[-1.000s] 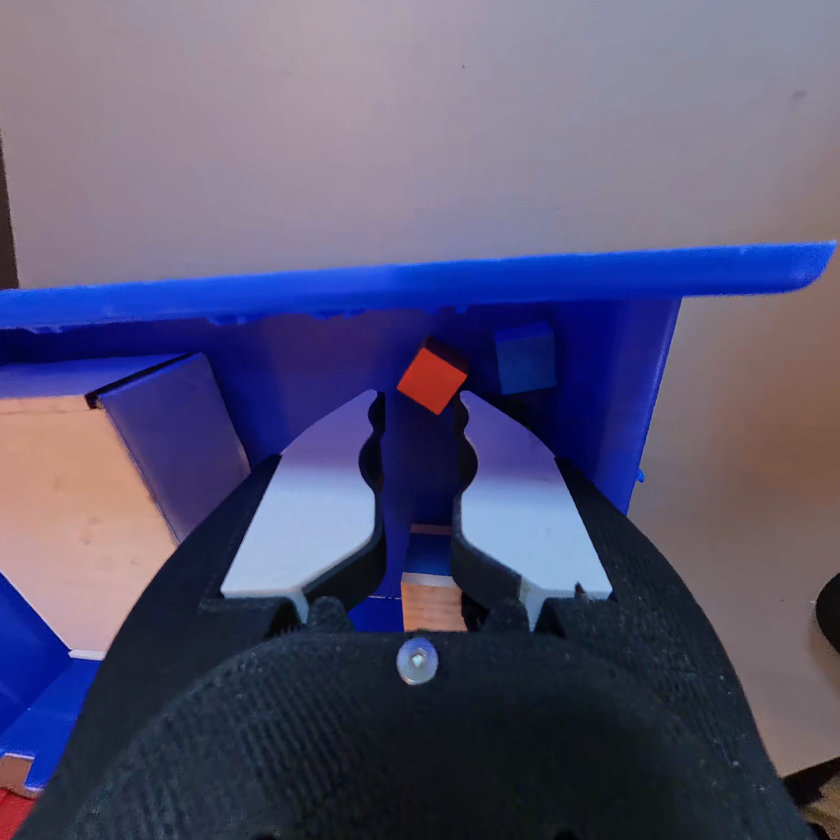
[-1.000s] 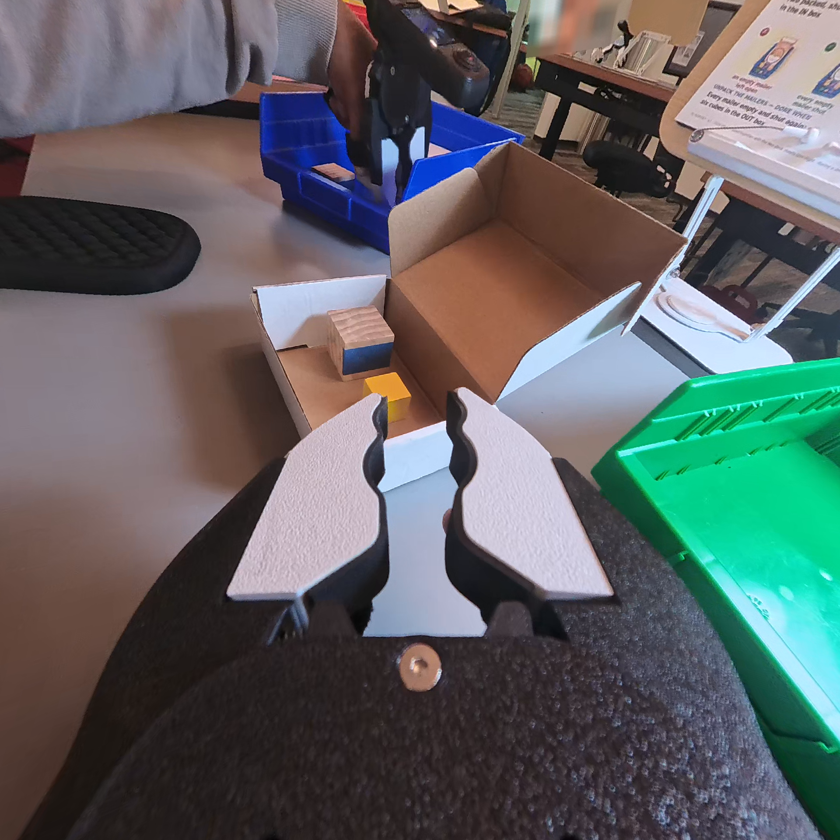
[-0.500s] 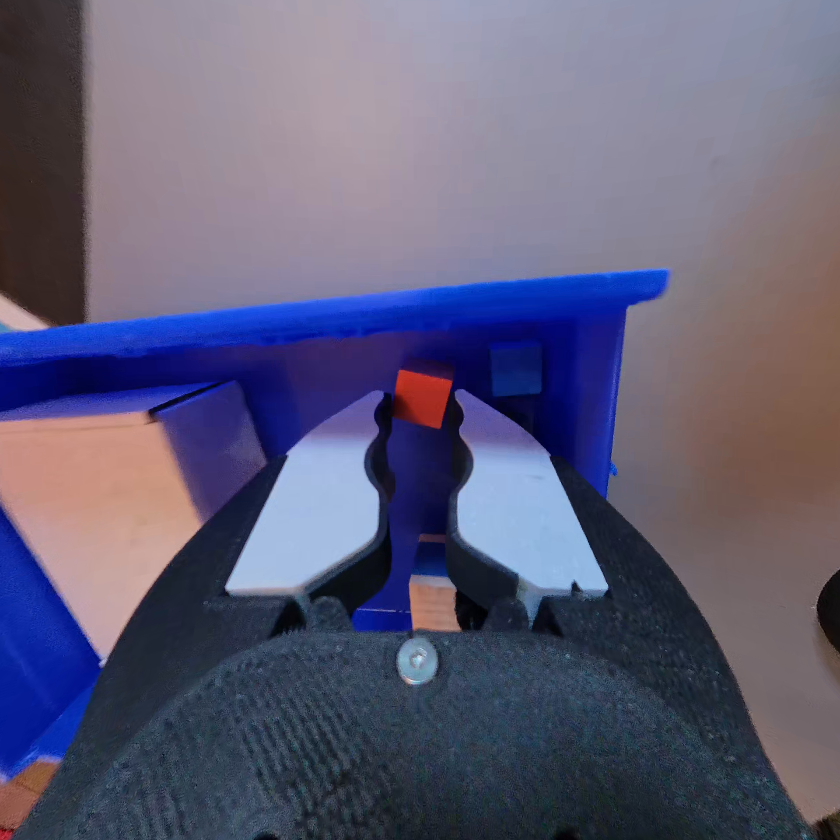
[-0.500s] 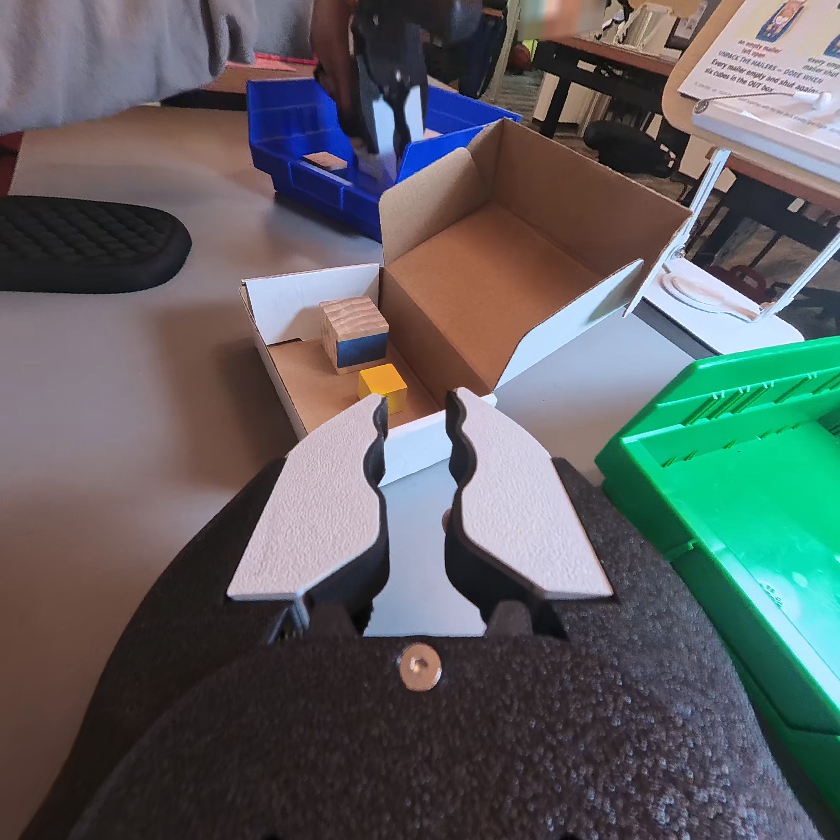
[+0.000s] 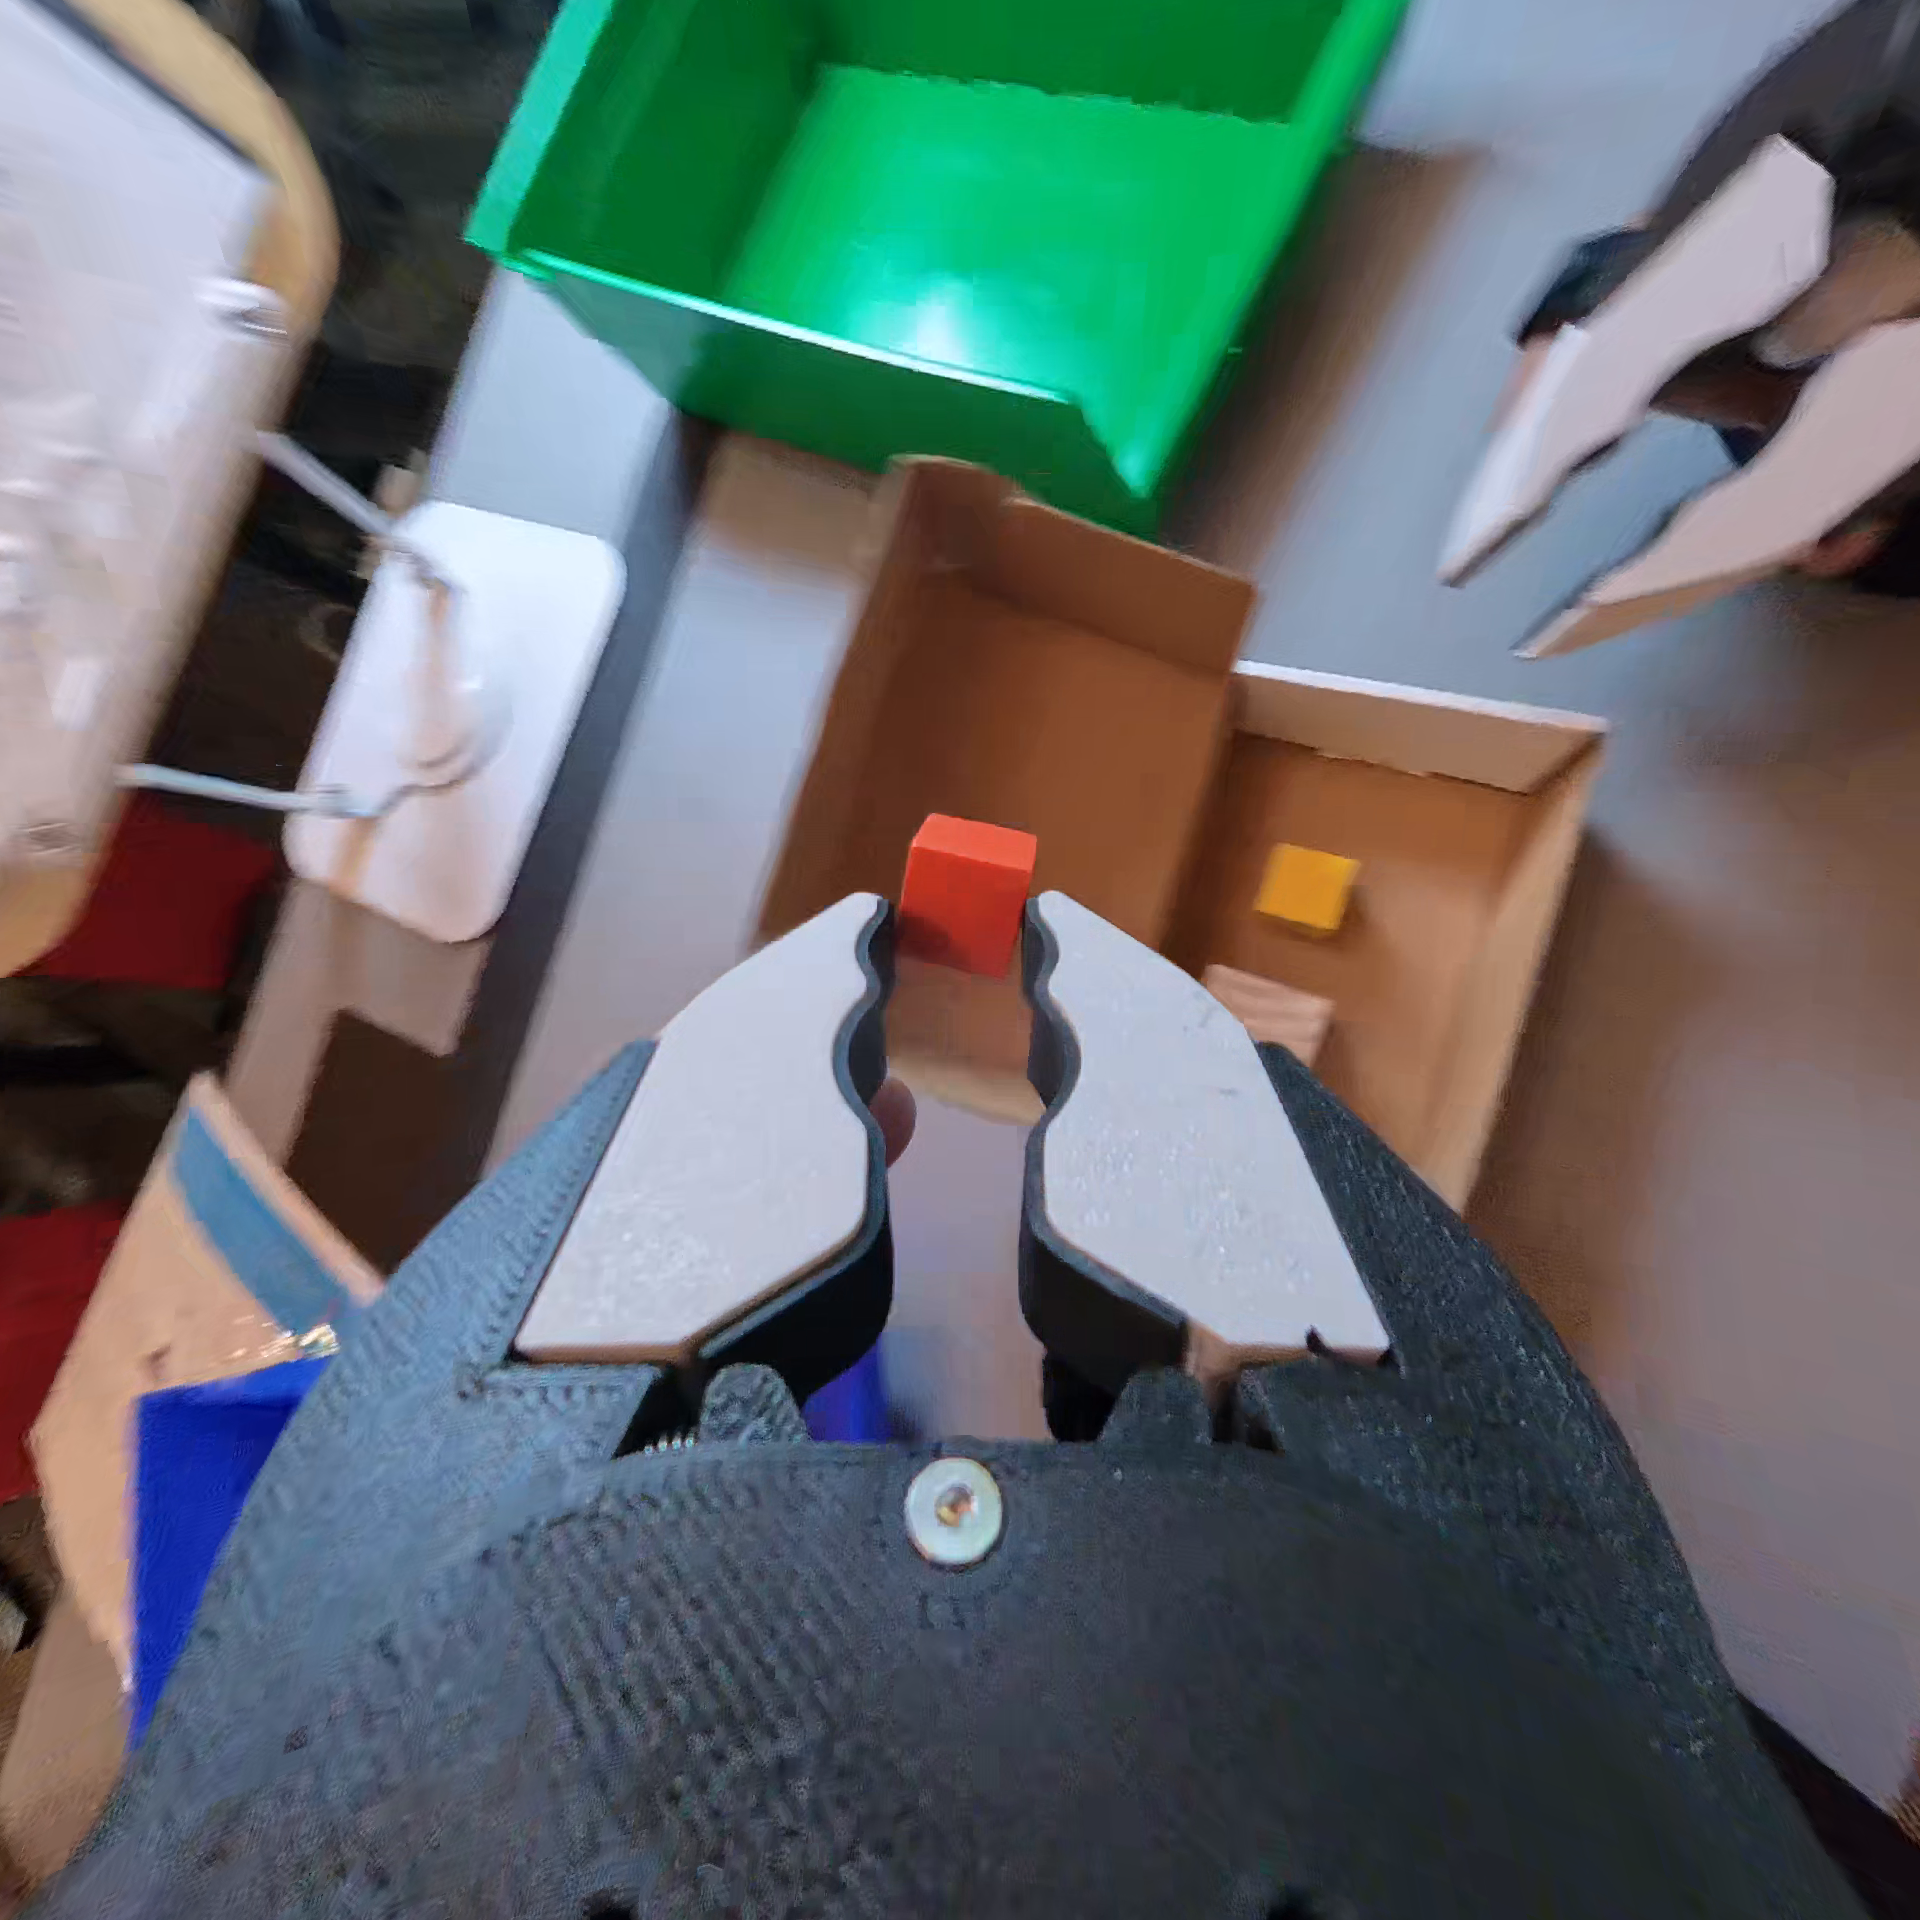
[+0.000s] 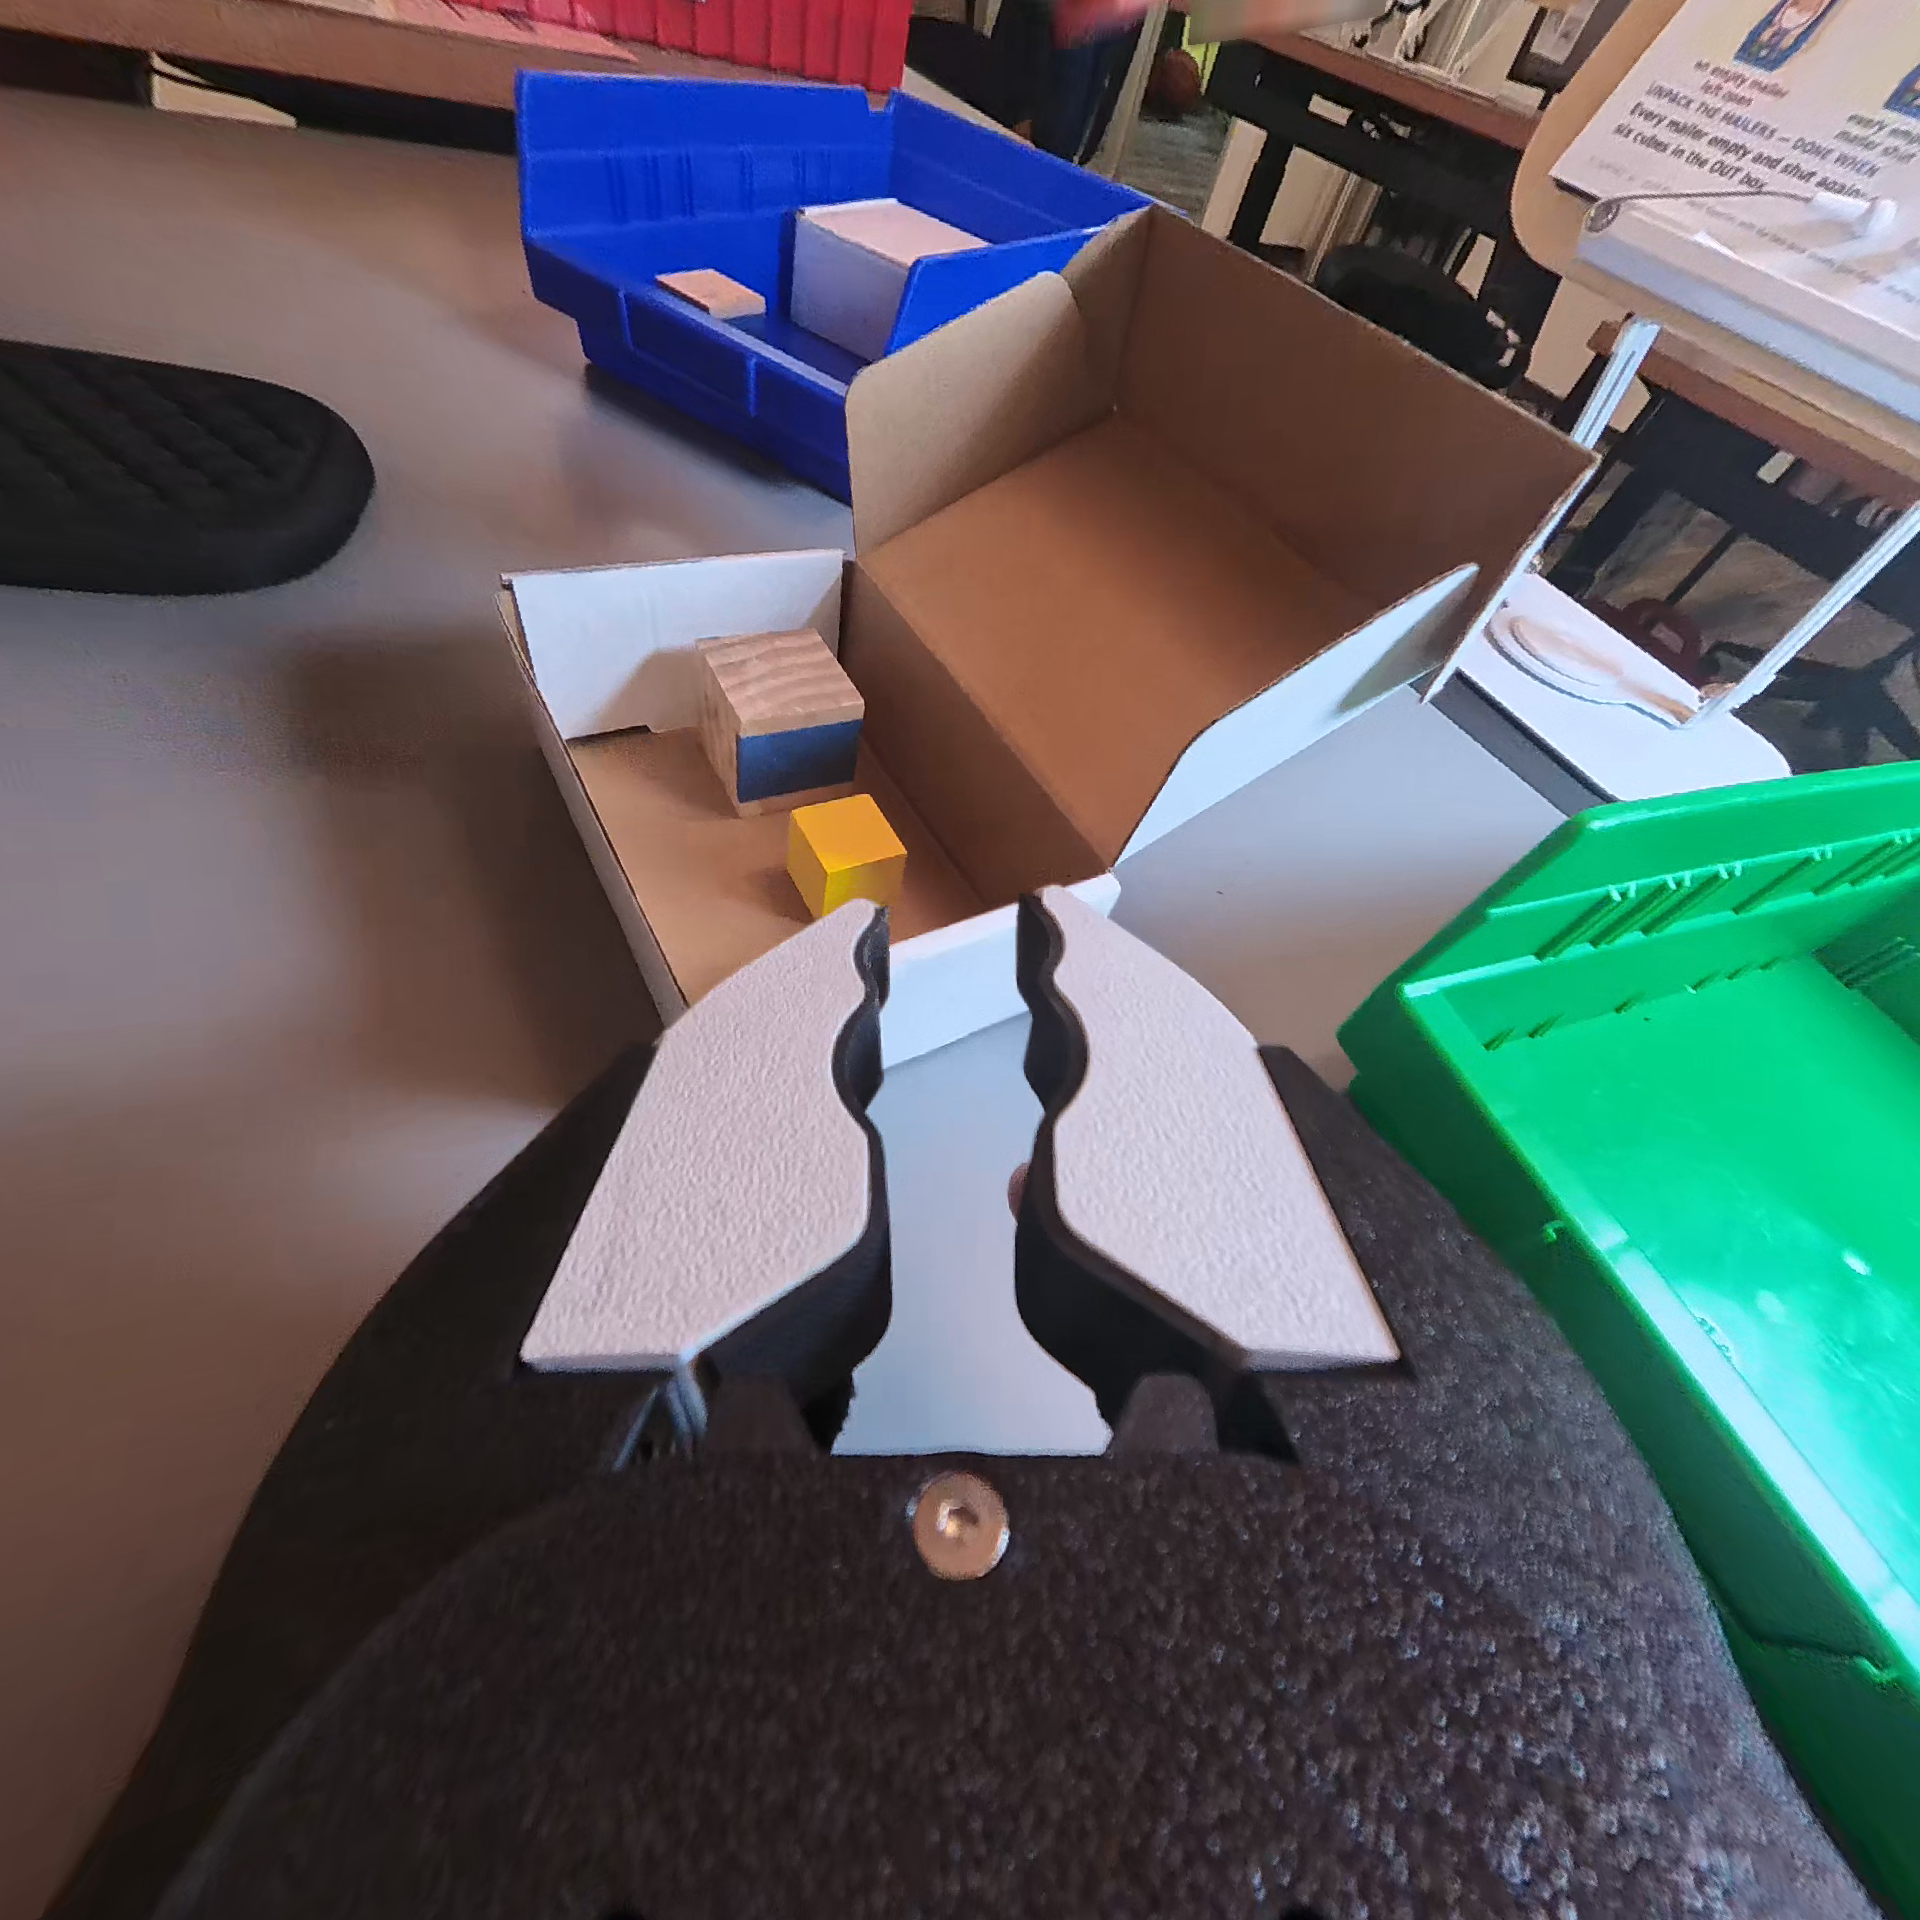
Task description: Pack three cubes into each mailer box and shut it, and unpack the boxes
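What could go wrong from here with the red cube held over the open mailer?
1. The left gripper pinches the red cube only at its fingertips, so it may slip or twist out early.
2. It hangs over the mailer box's raised lid, not the tray with the yellow cube and wooden cube; released here, it may land in the lid.
3. The left view is motion-blurred: a fast swing could overshoot.

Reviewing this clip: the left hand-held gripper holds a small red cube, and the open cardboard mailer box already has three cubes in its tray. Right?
Not quite. The left hand-held gripper does hold the small red cube, but the open cardboard mailer box has only two: a wooden cube with a blue band and a small yellow cube, per the right wrist view.
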`<state>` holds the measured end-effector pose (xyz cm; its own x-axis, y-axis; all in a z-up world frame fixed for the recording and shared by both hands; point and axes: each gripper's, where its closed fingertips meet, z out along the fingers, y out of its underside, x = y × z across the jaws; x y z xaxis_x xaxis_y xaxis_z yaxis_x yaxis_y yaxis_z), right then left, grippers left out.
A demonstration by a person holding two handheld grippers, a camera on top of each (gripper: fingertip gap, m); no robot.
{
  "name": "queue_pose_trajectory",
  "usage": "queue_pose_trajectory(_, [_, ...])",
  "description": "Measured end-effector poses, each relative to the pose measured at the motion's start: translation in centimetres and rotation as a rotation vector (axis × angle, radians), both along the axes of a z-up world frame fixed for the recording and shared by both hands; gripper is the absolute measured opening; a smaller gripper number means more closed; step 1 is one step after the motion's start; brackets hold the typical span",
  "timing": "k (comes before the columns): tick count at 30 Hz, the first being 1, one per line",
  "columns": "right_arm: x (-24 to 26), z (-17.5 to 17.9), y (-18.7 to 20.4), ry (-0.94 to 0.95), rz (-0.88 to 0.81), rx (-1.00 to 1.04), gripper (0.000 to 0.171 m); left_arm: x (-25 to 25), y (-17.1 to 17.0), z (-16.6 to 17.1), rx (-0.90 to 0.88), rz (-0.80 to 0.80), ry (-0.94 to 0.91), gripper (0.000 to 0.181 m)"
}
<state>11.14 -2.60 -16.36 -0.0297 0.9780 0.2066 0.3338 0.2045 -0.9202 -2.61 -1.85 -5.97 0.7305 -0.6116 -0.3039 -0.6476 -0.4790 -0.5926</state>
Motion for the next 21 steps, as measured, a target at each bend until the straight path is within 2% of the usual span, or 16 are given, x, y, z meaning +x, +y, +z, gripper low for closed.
queue_pose_trajectory(1, [0.1,0.1,0.0,0.004,0.001,-0.004,0.023,1.7,-0.3,-1.9,-0.056,-0.016,0.021,0.023])
queue_pose_trajectory(4, [0.1,0.7,-0.3,0.027,0.018,-0.017,0.023,5.4,-1.2,-7.0,-0.185,-0.068,0.069,0.023])
queue_pose_trajectory(8, [0.1,1.2,-1.1,0.038,0.049,-0.036,0.025,7.5,-1.8,-11.0,-0.295,-0.059,0.055,0.023])
queue_pose_trajectory(13, [0.3,1.1,-1.7,0.019,0.069,-0.034,0.032,7.6,-1.8,-13.1,-0.354,-0.029,0.063,0.023])
queue_pose_trajectory(17, [0.5,1.4,-1.7,0.011,0.073,-0.069,0.040,7.2,-1.7,-13.5,-0.387,-0.003,0.080,0.023])
queue_pose_trajectory(21, [0.7,1.8,-1.8,0.022,0.077,-0.070,0.040,7.1,-1.6,-14.1,-0.407,-0.004,0.096,0.023])
